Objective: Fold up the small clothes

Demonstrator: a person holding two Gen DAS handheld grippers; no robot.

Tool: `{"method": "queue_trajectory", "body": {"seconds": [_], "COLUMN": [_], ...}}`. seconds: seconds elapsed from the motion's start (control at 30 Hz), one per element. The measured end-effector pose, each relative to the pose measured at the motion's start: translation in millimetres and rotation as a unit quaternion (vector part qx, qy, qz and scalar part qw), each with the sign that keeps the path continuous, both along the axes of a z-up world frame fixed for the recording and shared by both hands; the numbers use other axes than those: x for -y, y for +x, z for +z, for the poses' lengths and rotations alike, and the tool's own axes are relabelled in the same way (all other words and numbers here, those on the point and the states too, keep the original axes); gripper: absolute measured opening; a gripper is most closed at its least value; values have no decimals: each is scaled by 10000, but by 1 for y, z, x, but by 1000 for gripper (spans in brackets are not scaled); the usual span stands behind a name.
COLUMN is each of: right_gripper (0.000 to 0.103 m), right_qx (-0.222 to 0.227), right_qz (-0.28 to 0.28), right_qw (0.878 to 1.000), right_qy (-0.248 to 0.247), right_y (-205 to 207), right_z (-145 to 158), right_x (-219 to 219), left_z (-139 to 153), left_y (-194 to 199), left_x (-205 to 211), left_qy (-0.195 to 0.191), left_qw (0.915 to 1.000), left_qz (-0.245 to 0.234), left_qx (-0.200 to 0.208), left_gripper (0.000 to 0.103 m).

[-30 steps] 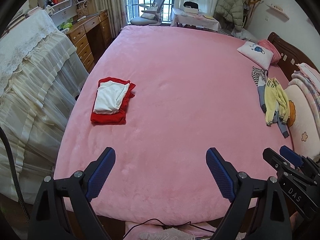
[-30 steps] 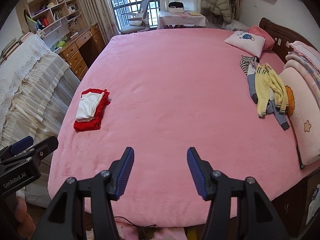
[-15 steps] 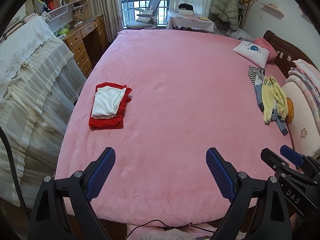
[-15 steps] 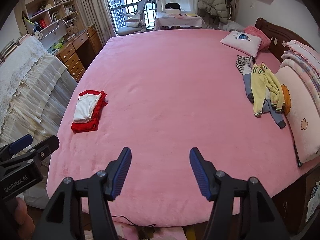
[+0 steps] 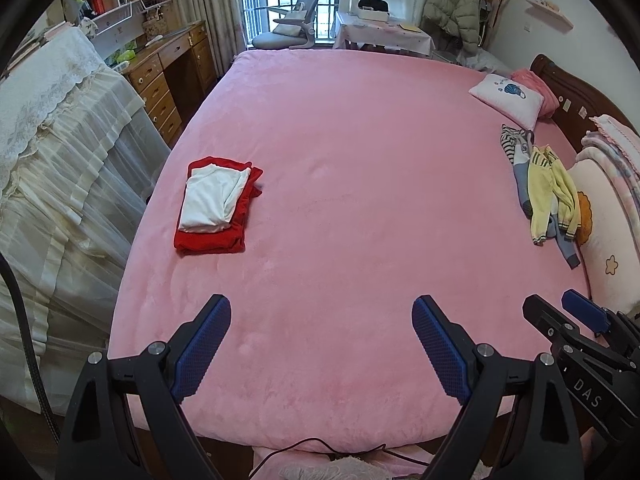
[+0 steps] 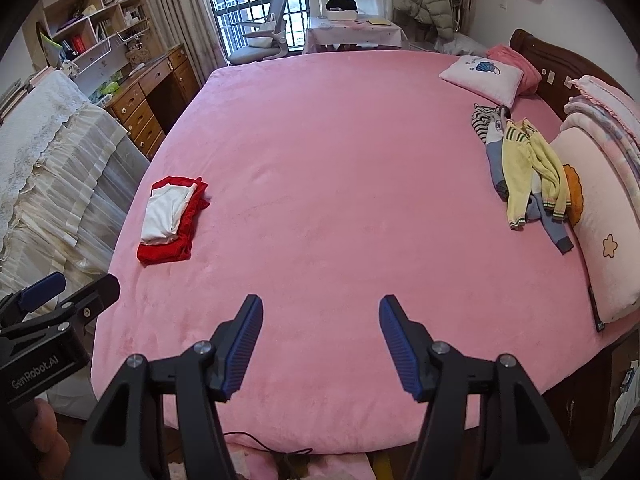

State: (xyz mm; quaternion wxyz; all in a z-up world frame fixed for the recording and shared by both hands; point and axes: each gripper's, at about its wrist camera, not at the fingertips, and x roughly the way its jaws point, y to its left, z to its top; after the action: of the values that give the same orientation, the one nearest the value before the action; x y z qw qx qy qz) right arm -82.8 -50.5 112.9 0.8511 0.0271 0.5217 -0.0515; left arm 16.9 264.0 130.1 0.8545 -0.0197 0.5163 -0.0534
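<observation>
A folded white garment (image 5: 212, 198) lies on a folded red garment (image 5: 212, 236) at the left of the pink bed (image 5: 340, 184); both also show in the right wrist view (image 6: 166, 212). Unfolded small clothes, a yellow top (image 5: 550, 192) over grey and striped pieces, lie at the right by the pillows, also in the right wrist view (image 6: 528, 168). My left gripper (image 5: 322, 328) is open and empty above the bed's near edge. My right gripper (image 6: 320, 332) is open and empty there too, and shows at the left wrist view's right edge (image 5: 576, 320).
A lace-covered cabinet (image 5: 52, 128) stands left of the bed, with a wooden desk (image 5: 168, 72) behind it. A white pillow (image 5: 508, 98) and stacked blankets (image 6: 604, 120) lie by the headboard. A chair (image 5: 292, 28) and small table stand by the far window. A cable (image 5: 320, 446) hangs at the near edge.
Both grippers have drawn back and risen a little, so more of the bed shows. Both stay open and empty. The clothes have not moved.
</observation>
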Motion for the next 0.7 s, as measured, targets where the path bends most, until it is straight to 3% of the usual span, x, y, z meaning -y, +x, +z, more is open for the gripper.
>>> {"method": "queue_trajectory", "body": {"seconds": [0.7], "right_gripper": [61], "right_qx": [-204], "right_qz": [-31], "right_qw": [9997], "right_qy": [-107], "right_y": [13], "right_z": [-27], "right_x": [8], "left_z": [-33], "left_y": [20], "left_x": [13], "left_qy": [16], "left_qw": [9996], "left_qz": [-63], "left_qx": [-279], "left_gripper": [91]}}
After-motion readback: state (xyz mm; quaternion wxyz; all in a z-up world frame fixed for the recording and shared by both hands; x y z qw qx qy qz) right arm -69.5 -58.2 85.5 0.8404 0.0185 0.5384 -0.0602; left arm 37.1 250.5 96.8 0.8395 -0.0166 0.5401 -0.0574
